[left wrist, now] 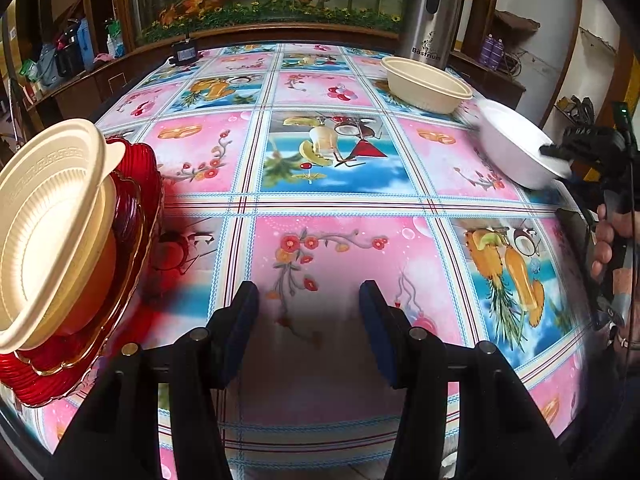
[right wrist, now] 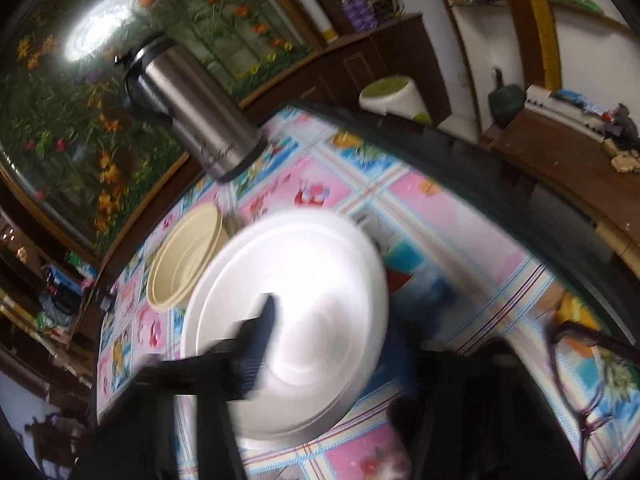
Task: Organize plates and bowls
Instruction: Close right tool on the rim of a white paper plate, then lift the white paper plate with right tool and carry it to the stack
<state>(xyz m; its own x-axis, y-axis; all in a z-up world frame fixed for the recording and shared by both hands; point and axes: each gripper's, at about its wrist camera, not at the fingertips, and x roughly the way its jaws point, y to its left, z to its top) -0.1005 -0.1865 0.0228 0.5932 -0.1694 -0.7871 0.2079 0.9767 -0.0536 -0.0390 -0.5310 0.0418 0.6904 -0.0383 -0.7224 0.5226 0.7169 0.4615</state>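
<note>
- The left gripper hangs with jaws apart, empty, above the tablecloth; cream bowls sit stacked on red plates at its left.
- The right gripper is clamped on the tilted white bowl, beside a cream bowl.

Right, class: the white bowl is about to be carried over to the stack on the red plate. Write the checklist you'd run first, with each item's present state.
1. Right gripper pinches the white bowl at its rim: ok.
2. Bowl clear of the table: cannot tell, blurred.
3. Left gripper open, nothing in it: ok.
4. Cream bowl sits level on the red plate: not ok, it leans.
5. Tablecloth between them clear: ok.
</note>
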